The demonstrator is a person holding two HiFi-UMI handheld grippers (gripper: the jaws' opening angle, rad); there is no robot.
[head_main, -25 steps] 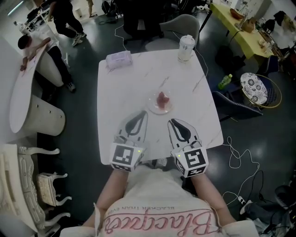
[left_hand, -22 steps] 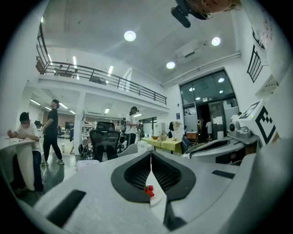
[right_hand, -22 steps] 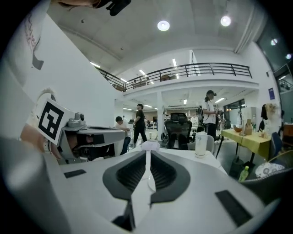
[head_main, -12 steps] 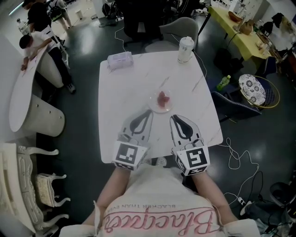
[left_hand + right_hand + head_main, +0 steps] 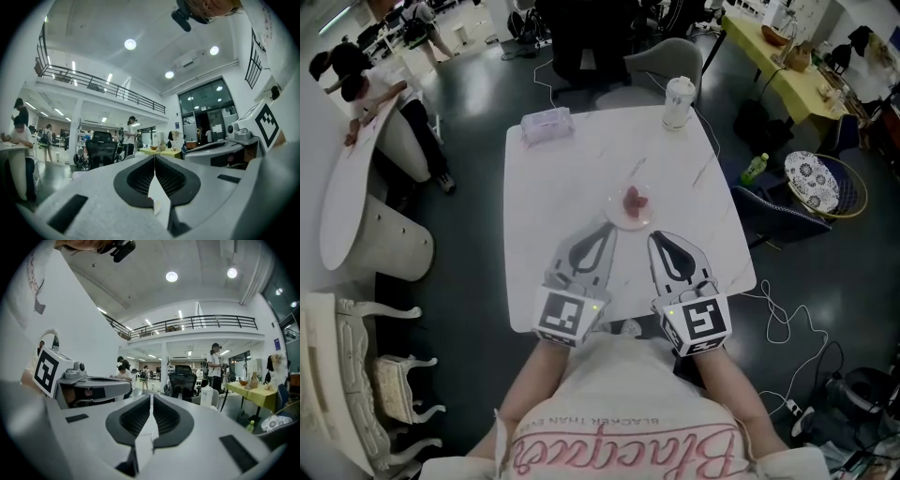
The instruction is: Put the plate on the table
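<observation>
A small clear plate [image 5: 630, 210] with a reddish piece of food on it sits on the white marble table [image 5: 553, 187], a little past the middle. In the head view my left gripper [image 5: 610, 228] lies low over the table, its tip just beside the plate's near-left rim. My right gripper [image 5: 655, 235] lies next to it, its tip just short of the near-right rim. Both are shut with nothing between the jaws. In the left gripper view [image 5: 154, 157] and the right gripper view [image 5: 151, 394] the jaws meet at their tips, and the plate is hidden.
A tissue pack [image 5: 547, 124] lies at the table's far left and a lidded cup [image 5: 678, 99] stands at the far right corner. A grey chair [image 5: 664, 58] stands beyond the table. A green bottle [image 5: 755, 167] stands on the floor at the right. People stand at the far left.
Both grippers have slid a little forward along the table, so their tips now lie closer to the plate's near rim. The plate has not moved.
</observation>
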